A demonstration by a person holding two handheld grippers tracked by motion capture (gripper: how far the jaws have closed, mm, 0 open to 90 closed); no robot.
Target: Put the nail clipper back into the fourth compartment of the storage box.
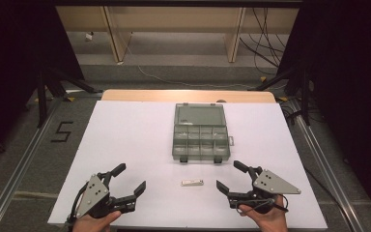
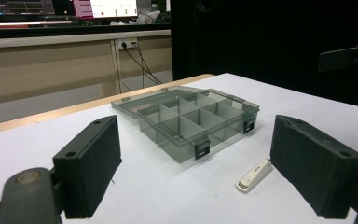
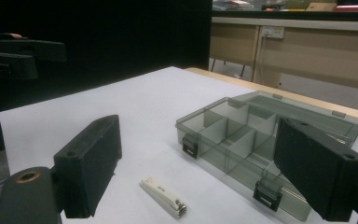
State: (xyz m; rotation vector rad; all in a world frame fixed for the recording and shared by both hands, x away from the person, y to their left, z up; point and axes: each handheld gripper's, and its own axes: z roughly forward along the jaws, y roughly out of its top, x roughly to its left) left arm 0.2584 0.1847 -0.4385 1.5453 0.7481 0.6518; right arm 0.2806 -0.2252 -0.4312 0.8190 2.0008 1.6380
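Note:
A small white nail clipper (image 1: 192, 182) lies flat on the white table sheet (image 1: 125, 140), near the front edge between my two grippers. Behind it stands a clear grey compartment box (image 1: 200, 141) with its lid laid open toward the far side. My left gripper (image 1: 129, 179) rests at the front left, jaws wide apart and empty. My right gripper (image 1: 229, 177) rests at the front right, also open with nothing between its pads. In the left gripper view the clipper (image 2: 254, 175) lies close to the right-hand jaw, the box (image 2: 196, 122) beyond. The right gripper view shows the clipper (image 3: 163, 197) between its jaws, the box (image 3: 242, 140) farther right.
The box's compartments look empty. Black stands and cables sit on the floor beyond the far table edge. A wooden desk (image 1: 174, 21) stands at the back. Dark curtains flank both sides.

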